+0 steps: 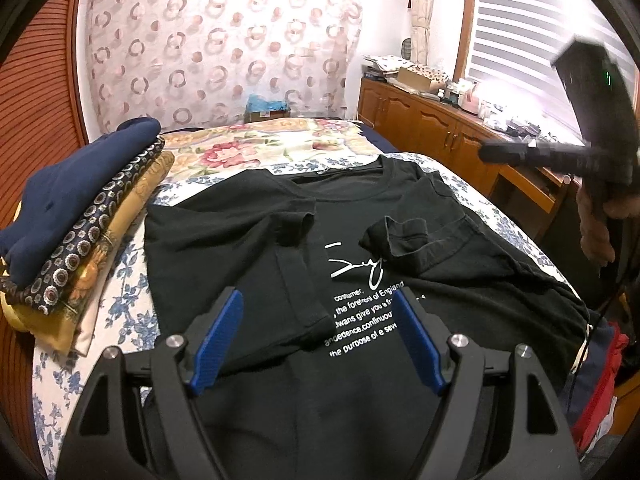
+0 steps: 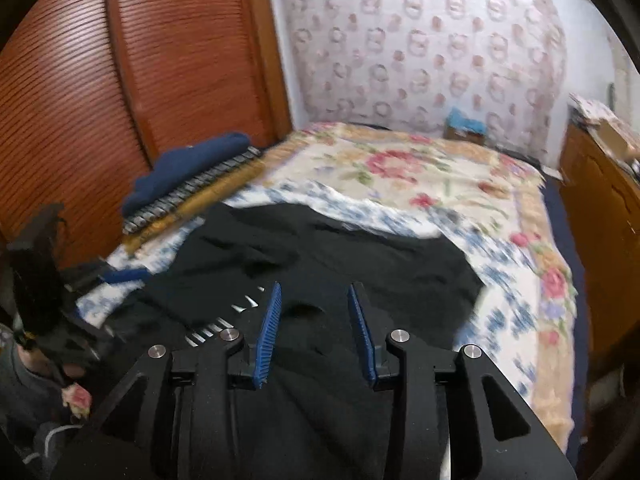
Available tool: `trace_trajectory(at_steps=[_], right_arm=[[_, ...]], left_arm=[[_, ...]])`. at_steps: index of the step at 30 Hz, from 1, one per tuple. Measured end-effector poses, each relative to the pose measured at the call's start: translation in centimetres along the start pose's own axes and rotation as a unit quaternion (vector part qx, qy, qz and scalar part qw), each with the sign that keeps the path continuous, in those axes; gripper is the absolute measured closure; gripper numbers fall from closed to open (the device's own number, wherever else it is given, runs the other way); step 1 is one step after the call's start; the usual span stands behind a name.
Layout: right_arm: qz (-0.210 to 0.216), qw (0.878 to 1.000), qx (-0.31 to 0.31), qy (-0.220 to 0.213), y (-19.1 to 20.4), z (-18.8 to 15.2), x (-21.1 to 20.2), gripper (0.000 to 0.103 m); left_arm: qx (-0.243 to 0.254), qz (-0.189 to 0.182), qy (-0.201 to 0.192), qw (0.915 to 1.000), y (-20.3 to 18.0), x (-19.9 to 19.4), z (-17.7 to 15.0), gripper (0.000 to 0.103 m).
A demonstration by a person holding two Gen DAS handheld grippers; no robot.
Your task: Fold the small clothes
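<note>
- The left tool (image 1: 318,304) hangs over the lower half of the black T-shirt (image 1: 344,248), its blue pads spread wide apart with nothing between them.
- The T-shirt lies flat on the bed (image 1: 248,148) directly ahead of and under this tool, both short sleeves folded in over the chest; white printed lettering shows between the sleeves, just beyond the fingertips.
- The right tool (image 2: 314,300) hovers over the same shirt (image 2: 360,264), its pads also apart and holding nothing; this view is blurred.
- Ahead and to the left of the left tool, a stack of folded clothes (image 1: 76,220) sits on the bed, a navy piece on top.
- Far ahead, past the bed's end, a cardboard box (image 1: 267,111) holds something blue.
- To the right of the left tool, a wooden cabinet (image 1: 432,128) carries an open cardboard box and small clutter; what is in that box cannot be made out.
</note>
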State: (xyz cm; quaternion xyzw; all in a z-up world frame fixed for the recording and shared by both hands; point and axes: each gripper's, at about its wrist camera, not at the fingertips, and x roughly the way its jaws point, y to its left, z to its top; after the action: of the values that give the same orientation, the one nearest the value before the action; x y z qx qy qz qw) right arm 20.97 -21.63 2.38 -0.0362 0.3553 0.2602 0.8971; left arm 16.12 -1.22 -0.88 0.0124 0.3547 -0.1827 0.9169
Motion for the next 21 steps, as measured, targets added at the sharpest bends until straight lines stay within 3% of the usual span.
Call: trace_trajectory(at_steps=[6, 12, 14, 15, 16, 21], right_arm=[[-0.039, 0.997, 0.041, 0.053, -4.4, -4.6, 1.7, 0.069], [-0.029, 0.994, 0.065, 0.086, -4.8, -7.1, 4.3, 0.070], [-0.028, 0.994, 0.062, 0.089, -4.5, -7.3, 4.8, 0.080], [-0.024, 0.994, 0.061, 0.087, -4.3, -7.3, 4.8, 0.093], [-0.017, 0.995, 0.053, 0.082, -4.0, -7.3, 4.6, 0.098], [0.008, 0.999, 0.024, 0.040, -1.6, -7.0, 1.5, 0.099]], left_arm=[[0.004, -0.006, 0.003, 1.0000, -0.9, 0.8, 0.2, 0.026], [0.011, -0.005, 0.006, 0.9999, -1.6, 1.4, 0.5, 0.026], [0.008, -0.005, 0.007, 0.9999, -1.5, 1.5, 0.5, 0.026], [0.008, -0.005, 0.007, 0.9999, -1.5, 1.5, 0.5, 0.026], [0.007, -0.005, 0.007, 0.9999, -1.5, 1.5, 0.5, 0.026], [0.006, -0.003, 0.007, 1.0000, -1.3, 1.4, 0.4, 0.026]])
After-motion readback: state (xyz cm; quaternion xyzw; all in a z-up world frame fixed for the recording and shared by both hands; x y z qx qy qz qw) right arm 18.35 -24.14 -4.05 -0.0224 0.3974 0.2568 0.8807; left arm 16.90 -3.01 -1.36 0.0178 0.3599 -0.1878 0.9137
